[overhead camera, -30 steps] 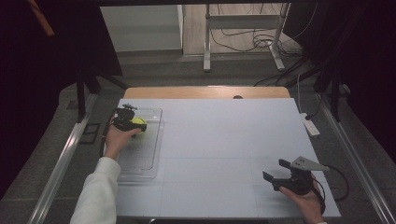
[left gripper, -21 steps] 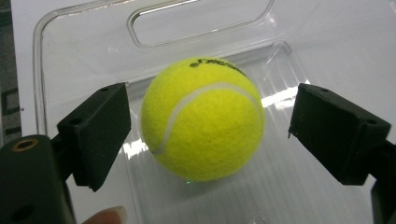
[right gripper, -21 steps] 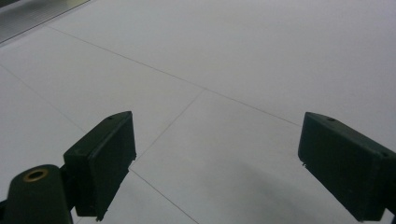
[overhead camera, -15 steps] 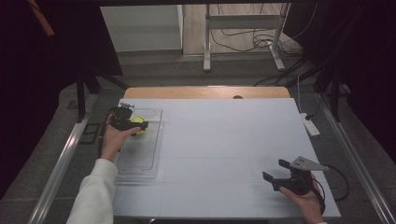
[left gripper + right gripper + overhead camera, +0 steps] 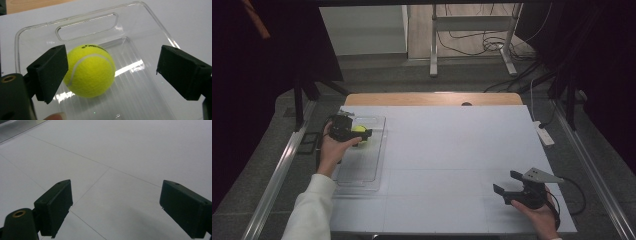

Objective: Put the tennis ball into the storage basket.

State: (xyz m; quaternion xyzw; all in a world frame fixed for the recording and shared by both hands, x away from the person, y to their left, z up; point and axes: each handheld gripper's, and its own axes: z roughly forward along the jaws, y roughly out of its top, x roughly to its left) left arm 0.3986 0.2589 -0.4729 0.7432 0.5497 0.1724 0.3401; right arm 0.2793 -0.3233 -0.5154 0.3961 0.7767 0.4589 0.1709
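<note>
Overhead, high view: white table [image 5: 447, 165] seen from above, with a clear plastic tray [image 5: 362, 155] lying lengthwise along its left edge. Yellow tennis ball [image 5: 359, 131] sat in the far end of the tray, close to the end wall. Left gripper [image 5: 360, 134] was held by the left hand [image 5: 332, 149] over that same end, jaws pointing rightward across the tray and reaching the ball. Right gripper [image 5: 507, 186] was held by the right hand [image 5: 539, 215] near the table's front right corner, jaws set apart over bare table, grey three-cornered plate on top, cable trailing to the right. Left gripper view: tennis ball [image 5: 89, 70] rested on the ribbed floor of the tray [image 5: 140, 82], just in front of the handle slot cut in the end wall. Left gripper [image 5: 112, 72] stood spread wide; one jaw lay just beside or touching the ball, contact not resolvable, while the other stood well apart from it with open tray floor between. Fingertip visible at the bottom edge. Right gripper view: right gripper [image 5: 116, 203] spread wide, nothing between the jaws, above the bare table [image 5: 125, 152] crossed by faint seam lines.
</note>
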